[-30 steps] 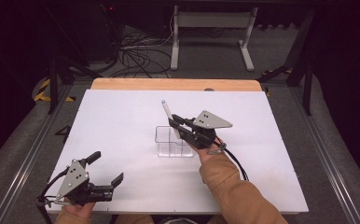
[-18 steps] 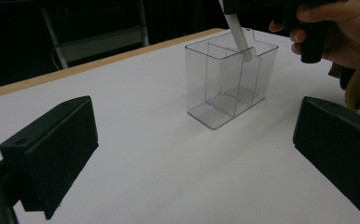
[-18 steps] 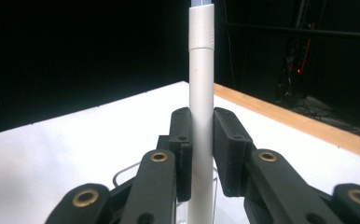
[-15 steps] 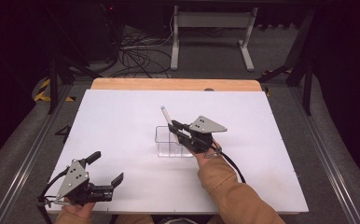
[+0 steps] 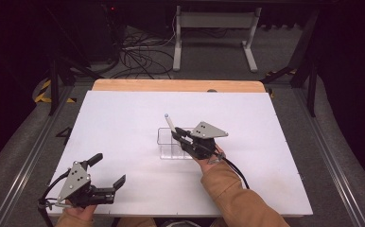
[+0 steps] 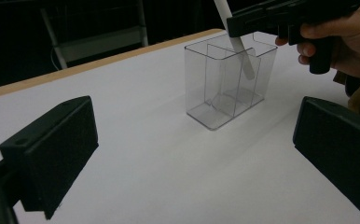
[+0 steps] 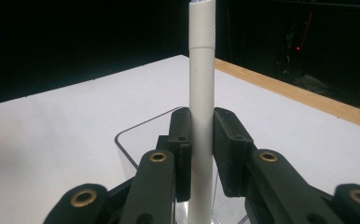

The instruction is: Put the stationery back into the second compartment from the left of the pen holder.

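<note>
Two grippers over a white surface [image 5: 124,123].
Right gripper [image 7: 201,140] clamps a white plastic pen [image 7: 200,93], tip inside a clear divided plastic box [image 6: 225,84]; left gripper [image 6: 192,154] gapes empty, well apart.

White pen [image 7: 200,93], clear box [image 6: 227,84], black jaws, white table [image 5: 124,123], tan edge

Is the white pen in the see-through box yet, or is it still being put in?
Nearly in. Done: the right gripper is shut on the white pen, and the pen's lower end already dips inside the clear box. In hand: the pen is tilted and gripped, not resting by itself. Left: lower it, then let go. The left gripper sits open near the table's front edge.
</note>
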Action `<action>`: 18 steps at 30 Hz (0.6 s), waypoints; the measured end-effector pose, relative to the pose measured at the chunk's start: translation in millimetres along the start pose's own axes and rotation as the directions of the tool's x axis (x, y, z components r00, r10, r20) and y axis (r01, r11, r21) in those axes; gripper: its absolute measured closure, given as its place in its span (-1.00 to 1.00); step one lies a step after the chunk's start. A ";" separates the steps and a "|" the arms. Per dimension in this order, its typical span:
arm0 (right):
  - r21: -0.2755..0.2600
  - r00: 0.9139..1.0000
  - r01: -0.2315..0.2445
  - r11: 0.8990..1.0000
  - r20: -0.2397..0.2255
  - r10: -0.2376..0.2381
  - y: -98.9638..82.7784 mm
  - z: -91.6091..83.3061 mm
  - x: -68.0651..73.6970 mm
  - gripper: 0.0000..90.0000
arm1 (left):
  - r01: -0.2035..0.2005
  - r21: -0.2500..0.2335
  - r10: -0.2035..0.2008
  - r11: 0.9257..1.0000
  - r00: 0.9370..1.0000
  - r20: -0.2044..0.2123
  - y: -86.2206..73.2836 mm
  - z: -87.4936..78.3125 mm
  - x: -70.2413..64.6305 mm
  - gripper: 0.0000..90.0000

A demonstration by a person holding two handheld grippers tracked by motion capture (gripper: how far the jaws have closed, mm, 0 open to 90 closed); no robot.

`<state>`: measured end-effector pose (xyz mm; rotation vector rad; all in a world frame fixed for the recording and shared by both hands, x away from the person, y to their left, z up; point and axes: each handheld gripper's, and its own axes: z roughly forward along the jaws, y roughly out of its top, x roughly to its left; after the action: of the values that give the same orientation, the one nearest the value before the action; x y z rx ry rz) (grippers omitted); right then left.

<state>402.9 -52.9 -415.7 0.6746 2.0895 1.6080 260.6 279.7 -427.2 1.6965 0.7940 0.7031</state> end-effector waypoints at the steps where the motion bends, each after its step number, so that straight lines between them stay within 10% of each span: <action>1: 0.003 1.000 -0.001 1.000 0.001 0.001 -0.1 -0.1 -0.2 0.73 | 0.000 0.002 0.000 1.000 1.000 0.001 0.1 0.0 0.1 -0.99; 8: 0.023 1.000 -0.002 1.000 0.001 0.002 -0.2 -1.3 -0.6 0.70 | 0.001 0.002 -0.001 1.000 1.000 0.001 0.2 0.3 -0.1 -0.99; 18: 0.022 0.999 0.008 1.000 0.045 -0.009 8.4 -12.9 -6.3 -0.16 | 0.000 0.002 0.000 1.000 1.000 0.003 0.2 1.2 0.2 -0.99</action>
<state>401.3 -64.9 -404.2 0.7015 2.0772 1.5530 261.7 279.1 -427.2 1.6996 0.7928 0.7002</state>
